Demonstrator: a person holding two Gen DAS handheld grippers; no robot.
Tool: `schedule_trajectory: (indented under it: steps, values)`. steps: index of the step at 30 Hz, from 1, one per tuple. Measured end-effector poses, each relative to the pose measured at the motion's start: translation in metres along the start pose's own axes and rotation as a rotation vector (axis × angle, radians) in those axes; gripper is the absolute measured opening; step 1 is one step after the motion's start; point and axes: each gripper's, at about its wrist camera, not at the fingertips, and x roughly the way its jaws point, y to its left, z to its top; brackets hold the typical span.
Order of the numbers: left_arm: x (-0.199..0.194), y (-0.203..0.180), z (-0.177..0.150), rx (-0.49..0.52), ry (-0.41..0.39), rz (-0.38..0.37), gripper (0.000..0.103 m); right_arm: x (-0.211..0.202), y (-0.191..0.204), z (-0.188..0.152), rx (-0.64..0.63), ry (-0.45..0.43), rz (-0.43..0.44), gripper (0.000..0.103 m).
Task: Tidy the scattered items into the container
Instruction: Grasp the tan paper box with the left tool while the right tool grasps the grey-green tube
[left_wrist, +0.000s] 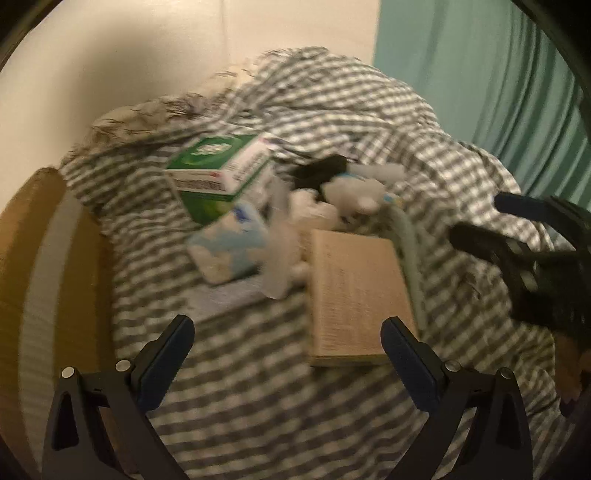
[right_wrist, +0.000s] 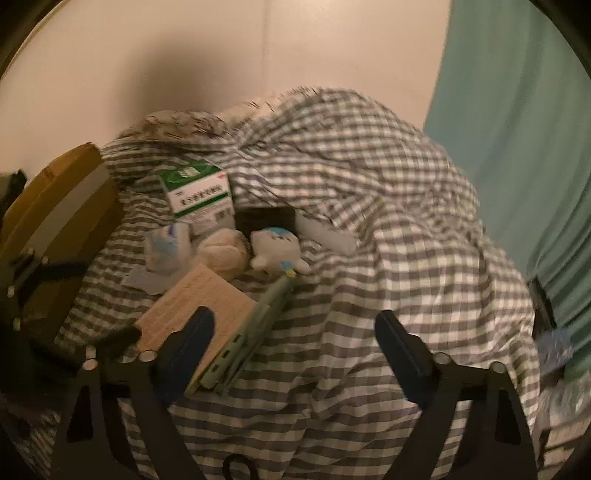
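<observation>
On checked blanket (right_wrist: 369, 258): green-white box (right_wrist: 199, 195), tan notebook (right_wrist: 199, 306).

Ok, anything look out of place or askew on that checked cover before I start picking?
Yes. The green-and-white box is tipped at an angle on the rumpled checked cover, not lying flat. The tan notebook sits skewed with a green pen along its edge. Both grippers, left and right, are open and empty.
</observation>
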Motion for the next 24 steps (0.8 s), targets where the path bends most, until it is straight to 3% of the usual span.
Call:
schedule_trajectory:
  steps: [7,12,19,22,24]
  values:
    - [0.014,-0.025,-0.005,0.041,0.028,-0.038,0.103,0.017,-0.02,0.004,0.075,0.053,0.048,0.076]
    - [0.026,-0.032,-0.008,0.06,0.045,-0.039,0.103,0.03,-0.023,0.002,0.103,0.111,0.084,0.061]
    - [0.034,-0.035,-0.009,0.072,0.061,-0.031,0.103,0.029,-0.017,0.002,0.111,0.106,0.138,0.059]
    - [0.032,-0.034,-0.011,0.056,0.064,-0.047,0.103,0.034,-0.012,0.002,0.091,0.118,0.121,0.059]
    - [0.035,-0.037,-0.011,0.099,0.053,-0.008,0.103,0.041,-0.008,-0.001,0.074,0.146,0.108,0.04]
